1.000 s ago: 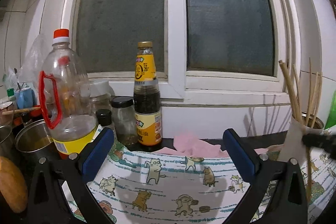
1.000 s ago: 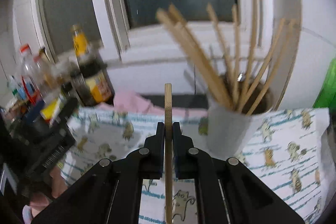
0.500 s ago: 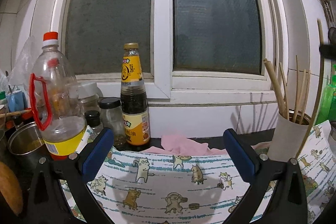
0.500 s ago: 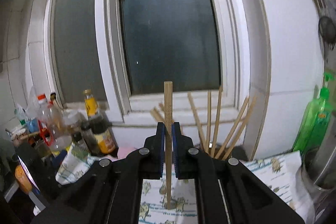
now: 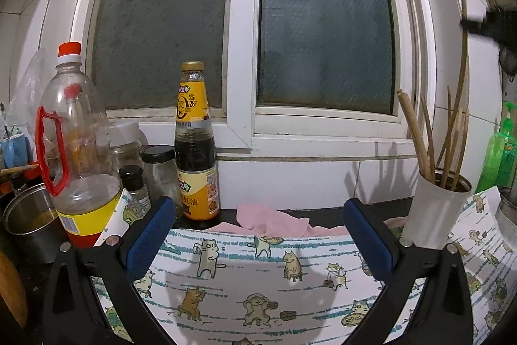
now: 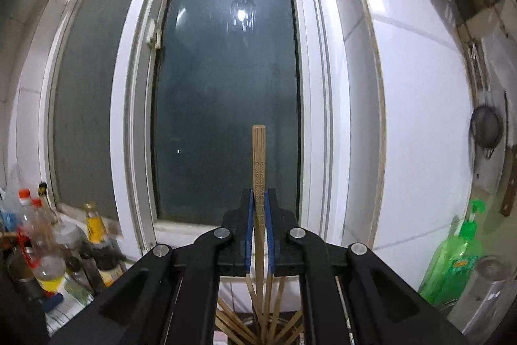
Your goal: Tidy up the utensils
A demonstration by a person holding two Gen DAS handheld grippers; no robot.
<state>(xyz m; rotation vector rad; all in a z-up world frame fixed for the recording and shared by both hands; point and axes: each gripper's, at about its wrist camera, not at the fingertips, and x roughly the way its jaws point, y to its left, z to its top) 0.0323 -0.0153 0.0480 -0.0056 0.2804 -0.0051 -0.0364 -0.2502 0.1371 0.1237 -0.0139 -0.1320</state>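
My right gripper (image 6: 258,199) is shut on a single patterned wooden chopstick (image 6: 258,164), held upright in front of the window. Under it, the metal utensil holder (image 5: 434,215) stands on the cat-print cloth (image 5: 258,286) with several chopsticks (image 6: 255,322) fanned out in it. In the left wrist view the right gripper (image 5: 468,23) is high at the right edge, and the held chopstick (image 5: 464,70) hangs down toward the holder's mouth. My left gripper (image 5: 258,235) stands open low over the cloth with nothing between its blue pads (image 5: 150,235).
An oil bottle (image 5: 74,151), a dark sauce bottle (image 5: 195,151), small jars (image 5: 160,173) and a steel pot (image 5: 22,222) crowd the left. A pink rag (image 5: 271,220) lies by the wall. A green soap bottle (image 6: 458,261) stands at the right.
My right gripper has risen with the chopstick and tilted up, so the holder has dropped to the bottom of its view. The left gripper has stayed open and has only turned a little.
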